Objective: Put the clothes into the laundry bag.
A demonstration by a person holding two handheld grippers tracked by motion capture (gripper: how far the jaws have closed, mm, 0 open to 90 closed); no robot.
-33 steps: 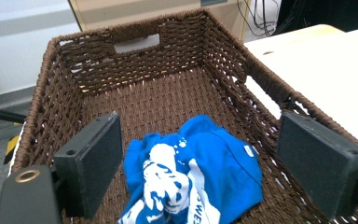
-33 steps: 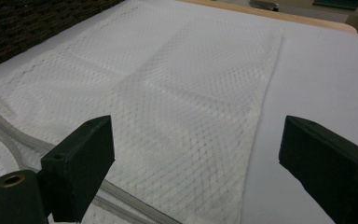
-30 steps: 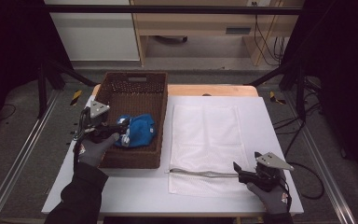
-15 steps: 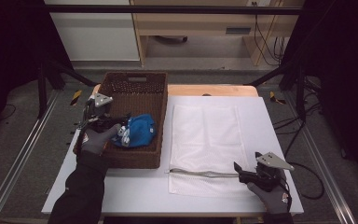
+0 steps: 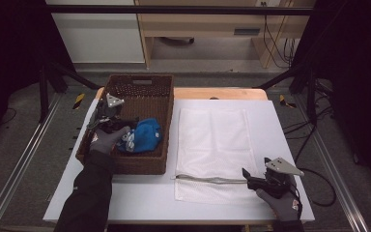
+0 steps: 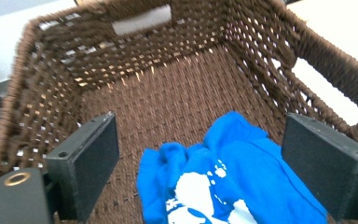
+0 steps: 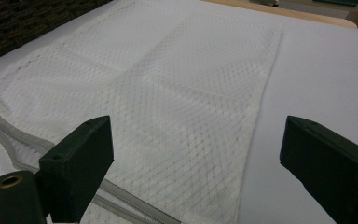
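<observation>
L gripper (image 5: 125, 129) in basket over blue cloth; R gripper (image 5: 247, 175) idle at mesh bag's zip end.

L gripper: jaws wide, nothing betw. them. Blue garment (image 6: 228, 177) w/ white print lies crumpled on the floor of the brown wicker basket (image 6: 177, 88), just ahead of and below the jaws, mostly toward the R jaw; not touching either pad as far as the left gripper view shows. Basket's far wall w/ handle slot beyond. R gripper: jaws wide too, empty. White mesh laundry bag (image 7: 168, 93) flat on white table (image 7: 317, 79), straight ahead betw. jaws; its zipper (image 7: 121, 198) runs close in front of the L jaw. Grippers well apart.
</observation>
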